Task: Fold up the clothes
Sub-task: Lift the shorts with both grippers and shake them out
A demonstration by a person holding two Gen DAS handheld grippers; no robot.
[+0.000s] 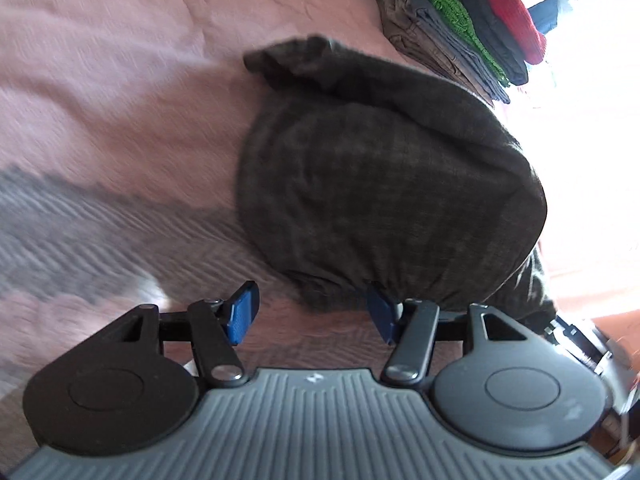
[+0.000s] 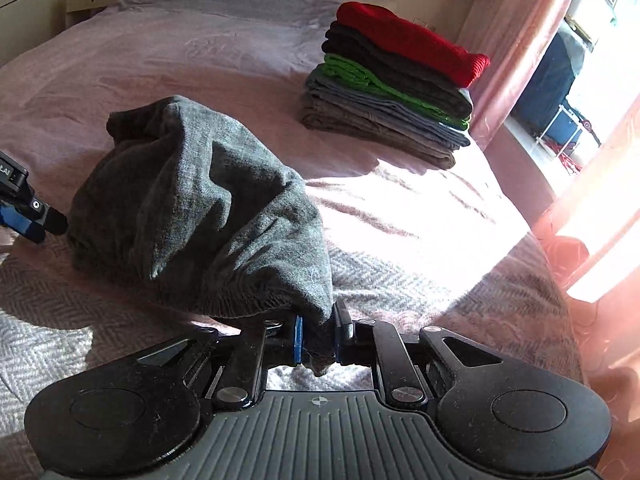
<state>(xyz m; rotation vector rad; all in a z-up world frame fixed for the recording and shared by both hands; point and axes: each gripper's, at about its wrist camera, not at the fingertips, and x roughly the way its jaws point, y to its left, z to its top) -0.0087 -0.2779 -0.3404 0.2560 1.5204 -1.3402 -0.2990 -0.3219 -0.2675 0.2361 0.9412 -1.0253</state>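
Right tool (image 2: 318, 340) pinches a corner of the dark grey knitted garment (image 2: 200, 216) at its ribbed hem, while the left tool (image 1: 310, 314) stands wide beside the cloth, gripping nothing. On the pink bed (image 2: 200, 60) a neat stack of folded clothes (image 2: 392, 84) already lies; the grey piece is bunched and lifted in a heap, so I judge its folding is not finished.
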